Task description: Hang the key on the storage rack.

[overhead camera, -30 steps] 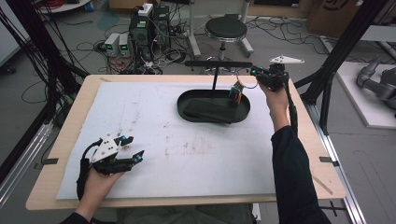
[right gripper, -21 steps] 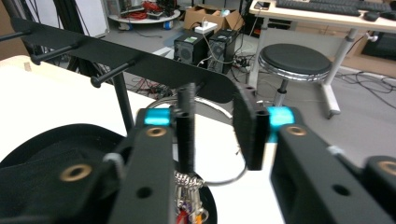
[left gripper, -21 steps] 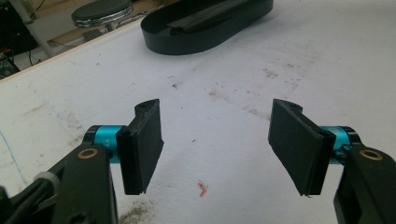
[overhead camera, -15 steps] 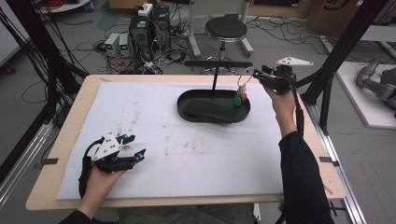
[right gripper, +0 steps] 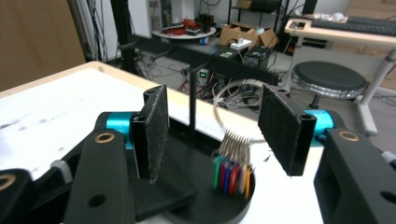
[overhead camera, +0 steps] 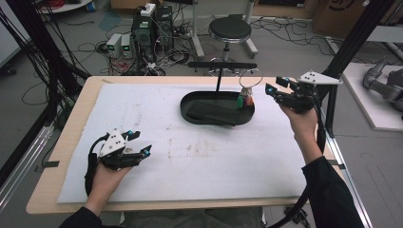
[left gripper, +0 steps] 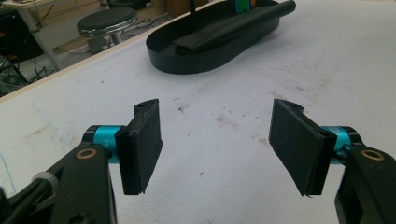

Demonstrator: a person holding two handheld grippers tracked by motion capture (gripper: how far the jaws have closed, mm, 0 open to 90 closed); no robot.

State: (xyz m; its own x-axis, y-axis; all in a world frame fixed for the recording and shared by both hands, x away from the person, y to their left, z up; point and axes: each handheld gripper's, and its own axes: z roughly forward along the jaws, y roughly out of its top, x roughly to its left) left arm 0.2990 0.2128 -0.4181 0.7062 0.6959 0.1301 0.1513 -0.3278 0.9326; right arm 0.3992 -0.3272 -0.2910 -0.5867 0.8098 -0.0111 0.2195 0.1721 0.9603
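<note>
A metal ring [overhead camera: 250, 78] carrying several coloured tags [overhead camera: 245, 100] stands upright at the right end of a black oval tray [overhead camera: 190, 102]. The tags' lower ends rest in the tray. My right gripper [overhead camera: 274, 86] is open just right of the ring, held above the table. In the right gripper view the ring [right gripper: 219, 109] and tags [right gripper: 232, 175] lie beyond my right gripper [right gripper: 212, 123], untouched by its open jaws. My left gripper [overhead camera: 141, 142] rests open on the white mat at the front left; my left gripper [left gripper: 217, 140] holds nothing, and the tray [left gripper: 187, 63] is far ahead.
A T-shaped black stand [overhead camera: 218, 80] rises from the tray, and a flat black piece [overhead camera: 211, 111] lies inside it. A white mat [overhead camera: 199, 152] covers the wooden table. Behind the table are a stool [overhead camera: 229, 29], electronics and cables; a black frame post [overhead camera: 342, 52] stands at right.
My right gripper carried the ring of tags over the tray's right end, let go, opened and drew back to the right. The left gripper has stayed put.
</note>
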